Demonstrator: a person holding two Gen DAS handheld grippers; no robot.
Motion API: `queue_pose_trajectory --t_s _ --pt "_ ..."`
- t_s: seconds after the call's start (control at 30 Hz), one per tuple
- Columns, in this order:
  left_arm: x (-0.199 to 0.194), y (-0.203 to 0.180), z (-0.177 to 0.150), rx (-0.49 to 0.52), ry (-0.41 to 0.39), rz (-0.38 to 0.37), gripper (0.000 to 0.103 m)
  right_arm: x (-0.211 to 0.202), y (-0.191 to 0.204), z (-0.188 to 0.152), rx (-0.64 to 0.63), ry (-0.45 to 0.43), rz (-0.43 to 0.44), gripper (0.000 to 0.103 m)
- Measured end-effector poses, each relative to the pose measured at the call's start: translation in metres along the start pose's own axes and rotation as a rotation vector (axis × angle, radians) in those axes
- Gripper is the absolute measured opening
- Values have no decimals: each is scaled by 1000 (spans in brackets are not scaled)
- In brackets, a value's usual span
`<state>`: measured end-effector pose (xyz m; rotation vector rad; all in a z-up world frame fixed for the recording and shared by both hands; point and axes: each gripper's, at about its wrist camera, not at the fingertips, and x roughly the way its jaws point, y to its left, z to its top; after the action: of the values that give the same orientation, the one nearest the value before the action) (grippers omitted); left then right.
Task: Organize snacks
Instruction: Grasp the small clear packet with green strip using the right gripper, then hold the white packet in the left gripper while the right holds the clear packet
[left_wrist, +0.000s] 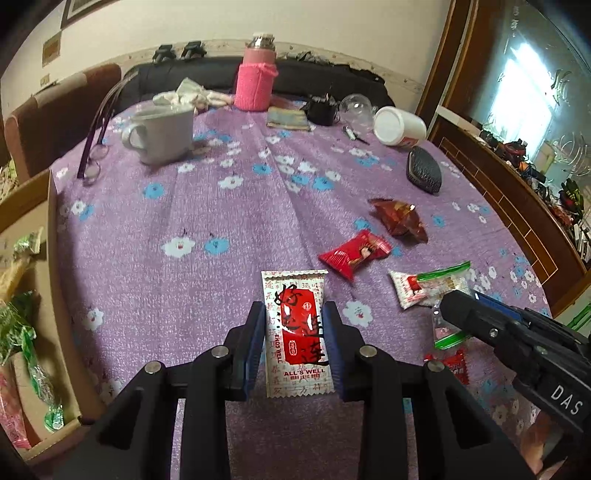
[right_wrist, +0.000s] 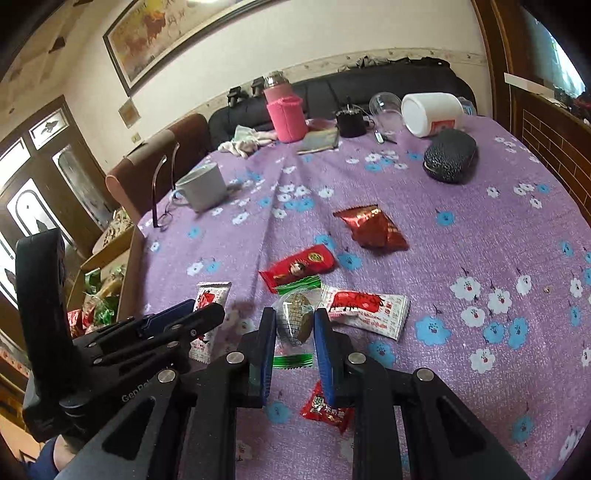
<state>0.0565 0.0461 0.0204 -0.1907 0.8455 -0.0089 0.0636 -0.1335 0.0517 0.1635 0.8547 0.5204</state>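
Observation:
My left gripper (left_wrist: 295, 317) is shut on a white and red snack packet (left_wrist: 297, 332), held above the purple flowered tablecloth (left_wrist: 207, 206). My right gripper (right_wrist: 295, 323) is shut on a clear green-edged wafer packet (right_wrist: 295, 321), and shows at the right of the left wrist view (left_wrist: 448, 299). On the cloth lie a red candy packet (right_wrist: 299, 267), a dark red foil packet (right_wrist: 371, 227), a white and red packet (right_wrist: 369, 306) and a small red packet (right_wrist: 327, 408). A cardboard box (left_wrist: 51, 258) at the table's left edge holds several snacks.
At the far side stand a white mug (left_wrist: 162, 134), a pink-sleeved flask (left_wrist: 256, 74), a tipped white jar (left_wrist: 399, 127), a clear cup (left_wrist: 356, 110) and a black case (left_wrist: 424, 170). Glasses (left_wrist: 96, 147) lie near the mug. A wooden cabinet (left_wrist: 517, 184) flanks the right.

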Motion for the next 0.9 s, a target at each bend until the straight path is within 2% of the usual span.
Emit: queue_pose_trajectory --t_s 0.33,0.9 --pt "-19 -20 -2 98 -123 85 30 -1 1 1 10 -9 6 22" --pt "-35 -29 -5 147 -223 162 30 -12 6 2 -8 -78 30 22"
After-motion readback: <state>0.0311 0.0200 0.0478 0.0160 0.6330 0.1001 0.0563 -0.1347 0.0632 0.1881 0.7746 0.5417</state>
